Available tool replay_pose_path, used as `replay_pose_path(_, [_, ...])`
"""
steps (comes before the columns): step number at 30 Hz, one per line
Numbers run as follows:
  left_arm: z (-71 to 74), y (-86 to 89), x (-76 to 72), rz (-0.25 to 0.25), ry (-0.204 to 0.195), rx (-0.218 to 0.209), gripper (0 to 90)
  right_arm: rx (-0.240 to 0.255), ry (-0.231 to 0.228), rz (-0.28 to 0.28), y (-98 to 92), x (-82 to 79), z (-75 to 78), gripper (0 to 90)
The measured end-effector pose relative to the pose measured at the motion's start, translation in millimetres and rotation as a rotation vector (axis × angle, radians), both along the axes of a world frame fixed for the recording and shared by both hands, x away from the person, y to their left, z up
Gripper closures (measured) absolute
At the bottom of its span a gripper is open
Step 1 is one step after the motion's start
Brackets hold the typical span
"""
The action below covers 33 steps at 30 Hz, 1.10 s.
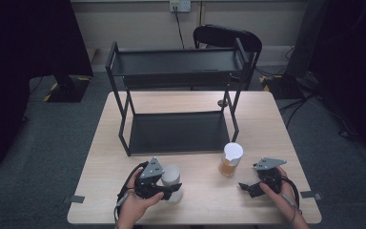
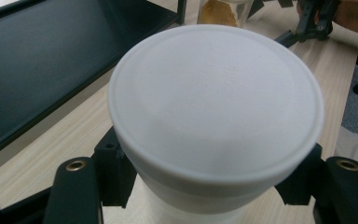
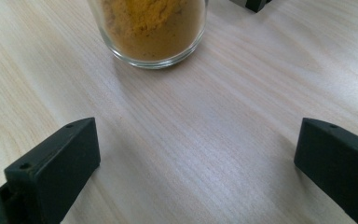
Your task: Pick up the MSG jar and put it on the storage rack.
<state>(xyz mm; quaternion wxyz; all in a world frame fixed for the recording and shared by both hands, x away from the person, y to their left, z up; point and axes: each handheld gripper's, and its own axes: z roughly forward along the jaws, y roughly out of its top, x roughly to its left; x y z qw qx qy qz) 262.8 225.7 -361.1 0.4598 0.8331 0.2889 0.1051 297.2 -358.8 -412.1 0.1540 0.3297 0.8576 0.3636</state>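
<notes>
Left tool (image 1: 167,187) grasps the white-lidded jar (image 2: 214,112) at the counter's (image 1: 195,210) near edge; right tool (image 3: 198,168), released, faces the spice jar (image 3: 151,30); the two-tier black shelf (image 1: 176,131) holds nothing yet.

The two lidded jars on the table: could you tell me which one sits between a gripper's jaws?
The all-white jar, at the left gripper, whose jaws sit against its sides. The glass jar of orange powder stands free ahead of the open right gripper.
</notes>
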Motion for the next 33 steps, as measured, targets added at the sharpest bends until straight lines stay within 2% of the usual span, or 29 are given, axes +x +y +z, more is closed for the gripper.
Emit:
replay_pose_path(6, [5.8,2.2,6.3,0.006,0.006,-0.016,35.1,0.000,0.000,0.000,0.0,0.0,0.0,0.0])
replay_pose_path(22, [24.4,-2.8,25.8,0.002,0.011,-0.007,35.0,0.000,0.000,0.000,0.0,0.0,0.0,0.0])
replay_pose_path(26, [27.4,-3.5,30.3,0.001,0.017,-0.022,34.9,0.000,0.000,0.000,0.0,0.0,0.0,0.0])
replay_pose_path(33, [37.9,-7.3,39.2,0.002,0.003,-0.020,34.8,0.000,0.000,-0.001,0.1,-0.1,0.0,0.0])
